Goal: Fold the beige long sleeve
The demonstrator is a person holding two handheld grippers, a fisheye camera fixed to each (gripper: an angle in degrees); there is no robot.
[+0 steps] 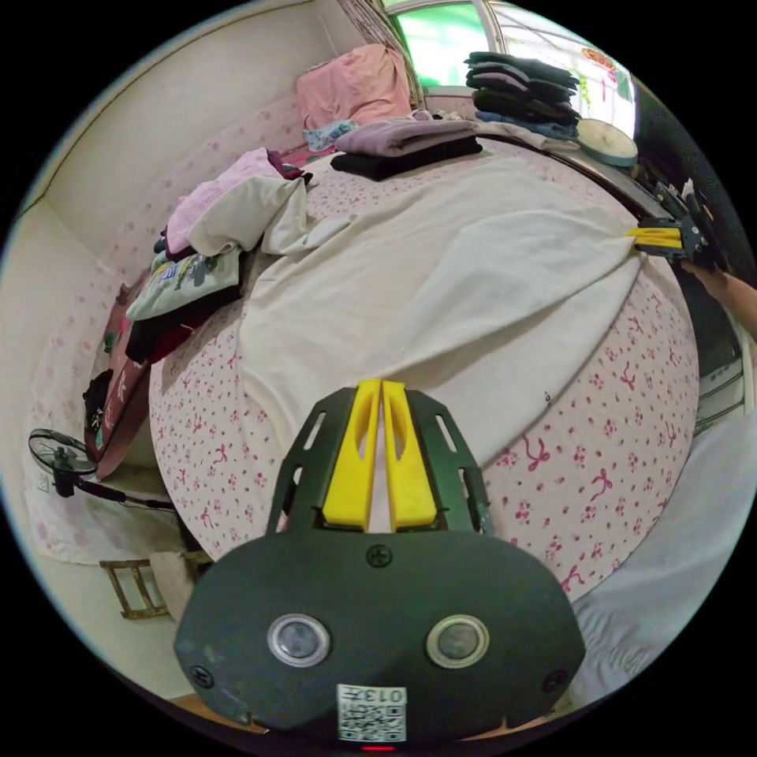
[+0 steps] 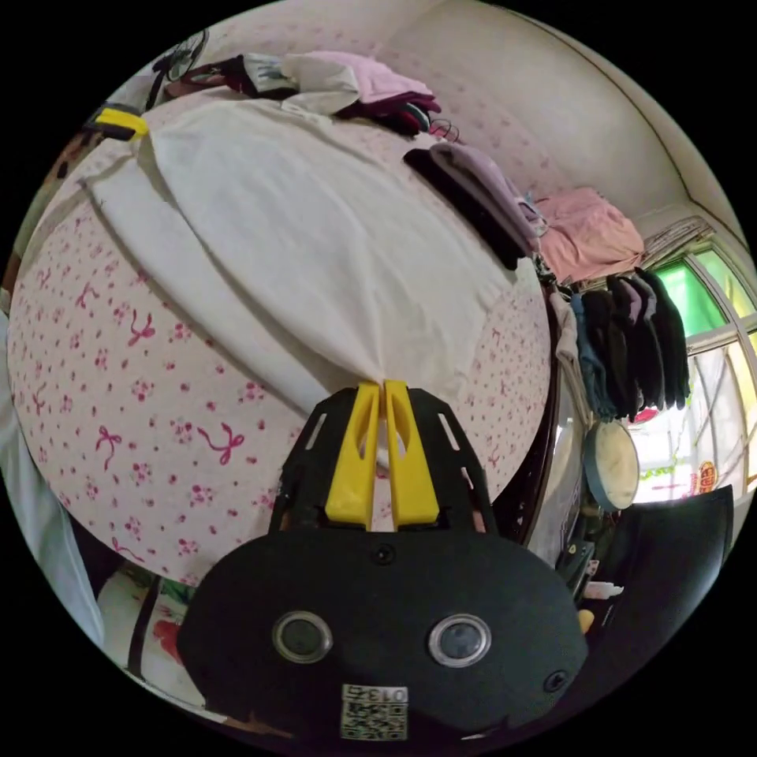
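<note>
I see the beige top (image 1: 441,268) spread flat on the bed (image 1: 599,473), on the pink-print sheet. L gripper (image 1: 382,388) — jaws pressed together on the top's near edge, cloth pinched between them. R gripper (image 2: 382,388) likewise clamped on another edge w/ fabric bunched at the tips; it also appears at the far side in the left gripper view (image 1: 653,238). Folded clothes (image 1: 406,146) lie beyond the top — dark stack (image 1: 520,87) by the window.
</note>
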